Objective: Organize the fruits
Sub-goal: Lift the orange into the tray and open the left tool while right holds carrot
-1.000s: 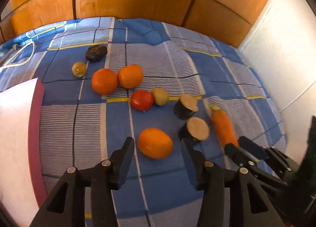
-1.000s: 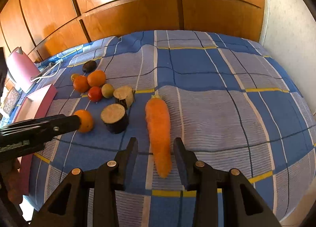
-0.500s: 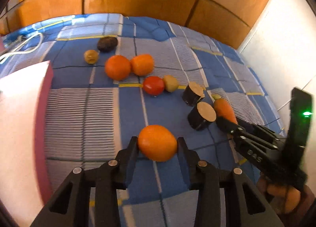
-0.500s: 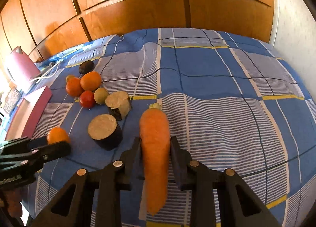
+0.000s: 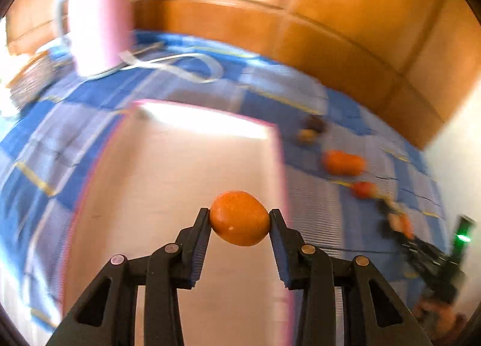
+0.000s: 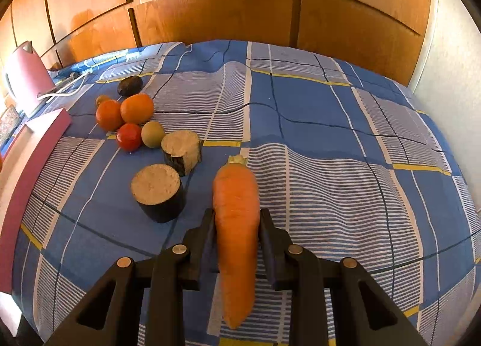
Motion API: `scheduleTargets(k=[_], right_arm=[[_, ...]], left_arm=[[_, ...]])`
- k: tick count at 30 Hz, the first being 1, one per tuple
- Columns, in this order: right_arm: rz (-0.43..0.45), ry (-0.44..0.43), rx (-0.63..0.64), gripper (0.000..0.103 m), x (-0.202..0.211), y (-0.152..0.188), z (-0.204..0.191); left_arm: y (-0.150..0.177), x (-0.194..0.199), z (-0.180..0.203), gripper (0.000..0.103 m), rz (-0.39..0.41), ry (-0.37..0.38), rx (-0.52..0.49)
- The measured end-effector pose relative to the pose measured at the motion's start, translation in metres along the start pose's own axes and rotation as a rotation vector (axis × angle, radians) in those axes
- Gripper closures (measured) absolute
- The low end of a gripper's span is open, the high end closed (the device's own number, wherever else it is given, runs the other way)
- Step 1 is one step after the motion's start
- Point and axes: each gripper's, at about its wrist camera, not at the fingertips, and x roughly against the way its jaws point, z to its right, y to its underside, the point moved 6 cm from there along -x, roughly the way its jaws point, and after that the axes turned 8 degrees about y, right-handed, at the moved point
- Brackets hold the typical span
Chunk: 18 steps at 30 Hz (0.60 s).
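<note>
- Left wrist view: a round, finely pitted orange (image 5: 240,218) is clamped between the fingers of the left gripper (image 5: 240,219) and is seen over the pale, pink-edged board (image 5: 168,183); the background is blurred.
- Right wrist view: a long carrot (image 6: 237,225), stub end pointing away, is gripped at mid-length by the right gripper (image 6: 237,225) over the blue checked cloth (image 6: 330,183); two cut dark-skinned pieces (image 6: 159,192) are seen just left of it.
</note>
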Motion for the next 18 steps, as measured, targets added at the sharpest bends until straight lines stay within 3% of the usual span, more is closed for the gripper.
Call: scheduleTargets(k=[5, 8, 18], right_arm=[[-0.009, 0.011, -0.004, 0.075, -0.001, 0.000, -0.001], [-0.018, 0.004, -0.032, 0.075, -0.001, 0.000, 0.001], [-0.002, -0.061, -0.154, 0.075, 0.024, 0.000, 0.017]], left_arm=[[0.008, -0.004, -0.030, 0.060, -0.010, -0.079, 0.045], [0.012, 0.006, -0.034, 0.039, 0.020, -0.091, 0.070], [0.019, 0.043, -0.020, 0.039, 0.090, -0.079, 0.036]])
